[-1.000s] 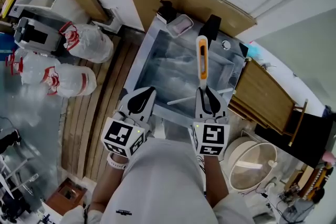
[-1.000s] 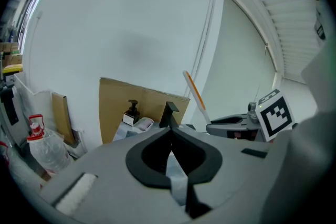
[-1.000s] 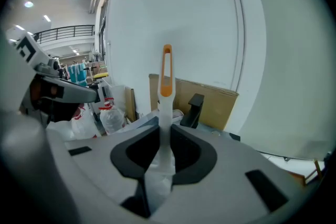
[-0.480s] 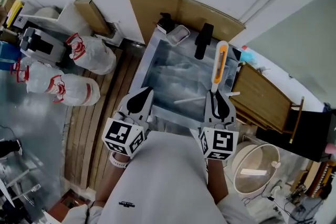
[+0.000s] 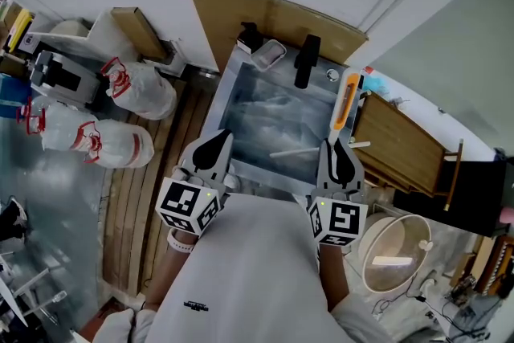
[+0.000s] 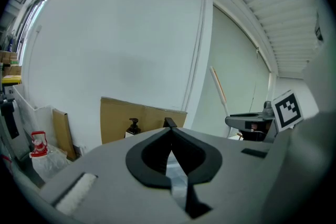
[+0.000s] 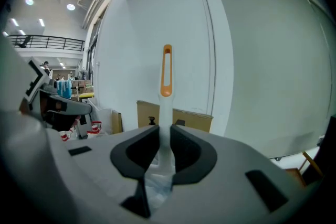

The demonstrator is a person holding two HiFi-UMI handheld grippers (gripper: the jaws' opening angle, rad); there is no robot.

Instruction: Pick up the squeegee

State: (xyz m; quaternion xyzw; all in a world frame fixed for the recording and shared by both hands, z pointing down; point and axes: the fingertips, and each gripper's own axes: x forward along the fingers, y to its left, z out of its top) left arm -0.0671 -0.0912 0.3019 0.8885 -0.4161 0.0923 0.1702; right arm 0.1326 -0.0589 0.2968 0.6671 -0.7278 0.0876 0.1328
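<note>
The squeegee (image 5: 345,107) has a white shaft, an orange slotted end and a thin white blade bar near the jaws. My right gripper (image 5: 336,153) is shut on its shaft and holds it over the right edge of the steel sink (image 5: 241,104). In the right gripper view the squeegee (image 7: 166,78) stands upright between the jaws of the right gripper (image 7: 165,136), orange end up. My left gripper (image 5: 215,150) hovers at the sink's near left corner. In its own view the left gripper (image 6: 169,136) is shut with nothing in it.
A black faucet (image 5: 304,60), a small tray (image 5: 268,55) and a pump bottle (image 5: 247,34) line the sink's far rim before a cardboard panel (image 5: 273,12). Right of the sink is a wooden board (image 5: 401,144), with a round white tub (image 5: 393,255) nearer. White bags (image 5: 140,86) lie left.
My right gripper has carried the squeegee rightward, from over the middle of the sink to its right edge. The left gripper has hardly moved.
</note>
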